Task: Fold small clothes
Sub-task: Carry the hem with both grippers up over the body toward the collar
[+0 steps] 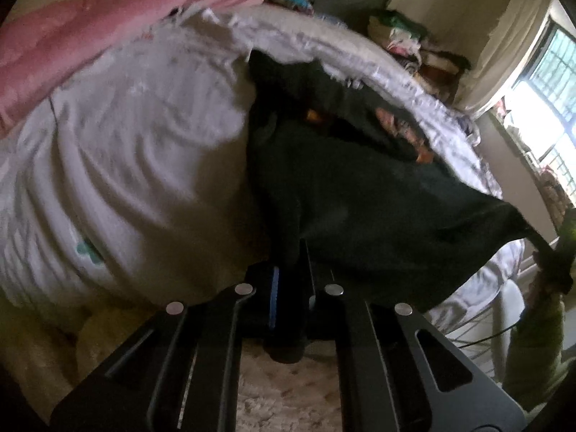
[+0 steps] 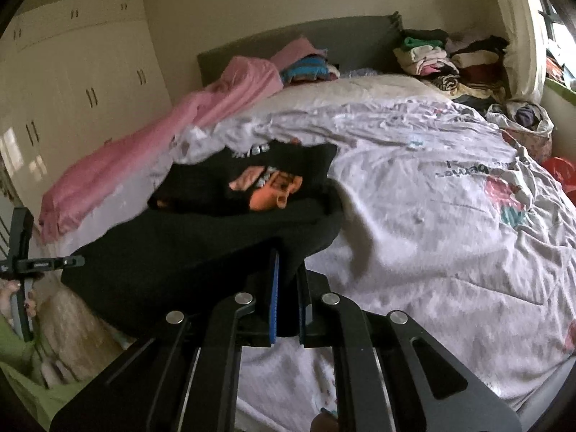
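Both tools are clenched on the black shirt (image 2: pixel 201 248), the left tool (image 1: pixel 288 288) and the right tool (image 2: pixel 288 288) each pinching an edge, so it hangs stretched between them just over the bed (image 2: pixel 432 216).

The left gripper (image 1: pixel 288 288) has its jaws closed on a bunched edge of the black garment (image 1: pixel 360 194), whose cloth spreads up and to the right over the white bed sheet (image 1: pixel 144 151) — an orange print (image 1: pixel 396 126) shows among its folds. A pink blanket (image 1: pixel 108 21) lies along the far side of the bed, with stacked clothes (image 1: pixel 406 36) against the wall. At the right edge the garment's far corner is drawn out taut — the window (image 1: pixel 547 82) glares bright beyond it.
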Demonstrator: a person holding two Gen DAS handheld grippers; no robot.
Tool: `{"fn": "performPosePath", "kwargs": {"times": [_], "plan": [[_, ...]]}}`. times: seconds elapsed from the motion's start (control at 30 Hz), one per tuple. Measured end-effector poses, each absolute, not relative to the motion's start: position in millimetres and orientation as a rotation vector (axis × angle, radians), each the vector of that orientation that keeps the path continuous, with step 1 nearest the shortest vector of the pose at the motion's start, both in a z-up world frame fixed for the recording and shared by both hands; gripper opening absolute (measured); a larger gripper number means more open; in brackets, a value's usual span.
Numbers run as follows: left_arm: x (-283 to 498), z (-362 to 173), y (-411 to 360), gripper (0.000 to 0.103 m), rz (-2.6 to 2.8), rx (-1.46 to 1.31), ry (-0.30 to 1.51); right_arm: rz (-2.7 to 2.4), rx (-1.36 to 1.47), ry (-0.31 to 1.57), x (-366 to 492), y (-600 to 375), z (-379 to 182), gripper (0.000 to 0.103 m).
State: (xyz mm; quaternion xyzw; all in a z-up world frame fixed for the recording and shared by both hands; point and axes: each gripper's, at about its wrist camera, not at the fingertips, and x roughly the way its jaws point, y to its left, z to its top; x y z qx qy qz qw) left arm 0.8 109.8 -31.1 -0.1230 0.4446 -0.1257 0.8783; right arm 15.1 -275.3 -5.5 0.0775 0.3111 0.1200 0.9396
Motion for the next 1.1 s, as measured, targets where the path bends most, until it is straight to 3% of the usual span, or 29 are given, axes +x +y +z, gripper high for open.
{"fn": "performPosePath", "kwargs": {"times": [0.63, 1.1], "plan": [[45.1, 30.1, 111.8, 0.002, -0.223, -0.262, 0.778, 0.217, 0.201, 0.493, 52.6, -275.2, 41.5, 0.007], [79.7, 46.4, 111.1, 0.002, -0.195, -0.26, 0.728, 0.186, 0.203, 0.478, 83.3, -279.6, 51.7, 0.007]]}}
